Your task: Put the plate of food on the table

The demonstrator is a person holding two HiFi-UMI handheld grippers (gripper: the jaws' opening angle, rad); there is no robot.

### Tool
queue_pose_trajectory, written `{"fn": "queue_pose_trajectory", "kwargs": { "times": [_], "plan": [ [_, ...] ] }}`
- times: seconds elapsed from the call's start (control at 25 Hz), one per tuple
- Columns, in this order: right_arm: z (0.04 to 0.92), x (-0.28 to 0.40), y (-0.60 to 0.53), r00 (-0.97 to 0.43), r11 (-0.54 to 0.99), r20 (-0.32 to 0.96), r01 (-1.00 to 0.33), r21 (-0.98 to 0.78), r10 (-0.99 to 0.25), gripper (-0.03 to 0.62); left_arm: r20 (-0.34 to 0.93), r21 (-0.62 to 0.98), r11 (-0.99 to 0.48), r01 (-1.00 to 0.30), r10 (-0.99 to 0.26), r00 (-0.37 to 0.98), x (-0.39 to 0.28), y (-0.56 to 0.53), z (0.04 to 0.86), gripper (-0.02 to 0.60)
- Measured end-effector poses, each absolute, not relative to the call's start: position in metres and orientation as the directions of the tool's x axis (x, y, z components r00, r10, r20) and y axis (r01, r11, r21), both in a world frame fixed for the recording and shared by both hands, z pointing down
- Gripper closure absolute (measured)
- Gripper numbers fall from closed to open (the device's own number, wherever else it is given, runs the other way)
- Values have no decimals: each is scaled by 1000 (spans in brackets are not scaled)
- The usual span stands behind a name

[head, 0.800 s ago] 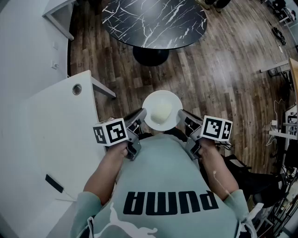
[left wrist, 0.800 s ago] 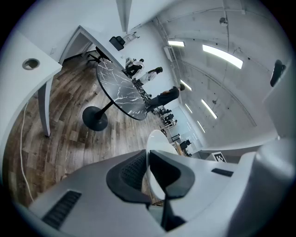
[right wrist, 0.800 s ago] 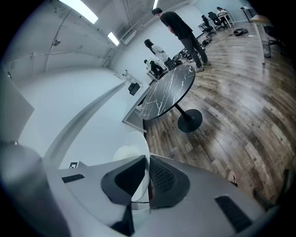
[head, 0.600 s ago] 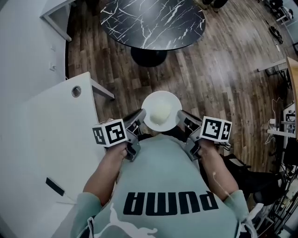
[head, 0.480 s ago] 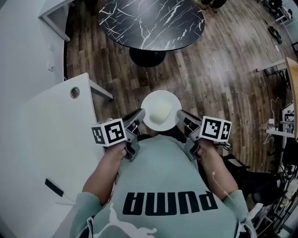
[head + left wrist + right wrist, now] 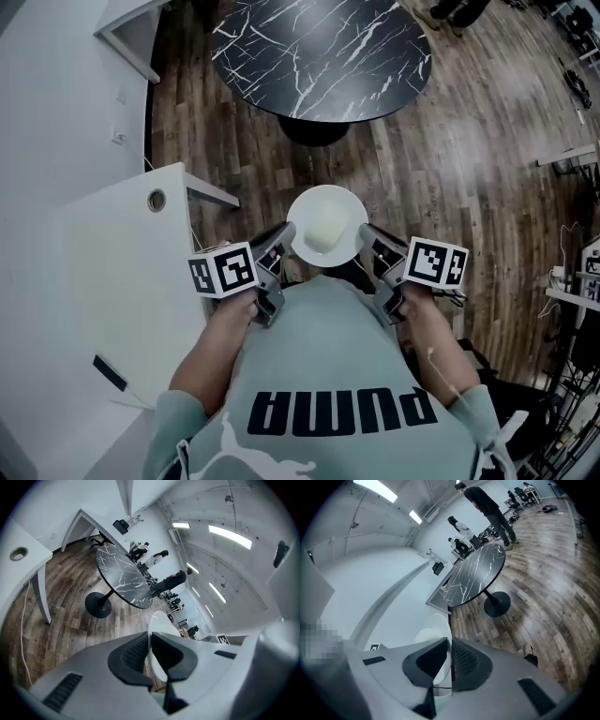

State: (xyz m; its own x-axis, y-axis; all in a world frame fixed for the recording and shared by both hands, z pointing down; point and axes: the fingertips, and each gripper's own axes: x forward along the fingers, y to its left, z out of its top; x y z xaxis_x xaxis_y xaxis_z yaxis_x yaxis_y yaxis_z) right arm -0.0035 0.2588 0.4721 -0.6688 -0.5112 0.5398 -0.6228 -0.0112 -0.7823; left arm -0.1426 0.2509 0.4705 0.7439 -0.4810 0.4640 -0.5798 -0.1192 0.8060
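A white plate (image 6: 327,200) with a pale mound of food (image 6: 325,228) is carried in front of the person's chest, above the wood floor. My left gripper (image 6: 286,232) is shut on the plate's left rim and my right gripper (image 6: 364,232) is shut on its right rim. In the left gripper view the plate (image 6: 161,624) shows edge-on between the jaws of the left gripper (image 6: 150,654). The right gripper view shows the plate (image 6: 433,632) pinched the same way by the right gripper (image 6: 450,660). The round black marble table (image 6: 322,54) stands ahead, apart from the plate.
A white desk (image 6: 103,281) with a cable hole (image 6: 156,200) lies at the left, with a dark flat object (image 6: 110,372) on it. The table's black pedestal base (image 6: 314,129) stands on the wood floor (image 6: 469,159). People (image 6: 487,506) stand beyond the table.
The view has shifted slightly; the marble table and white desk sit a little to the right and lower in frame. The plate stays held between both grippers as before.
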Motion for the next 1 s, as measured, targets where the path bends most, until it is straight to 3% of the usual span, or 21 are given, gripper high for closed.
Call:
{"fn": "queue_pose_trajectory", "kwargs": {
  "times": [1.0],
  "plan": [
    [471,115,104,-762,81,448,-542,-837,-468,560,519,751,-57,-658,-565,641,-24,114,461,549]
  ]
}}
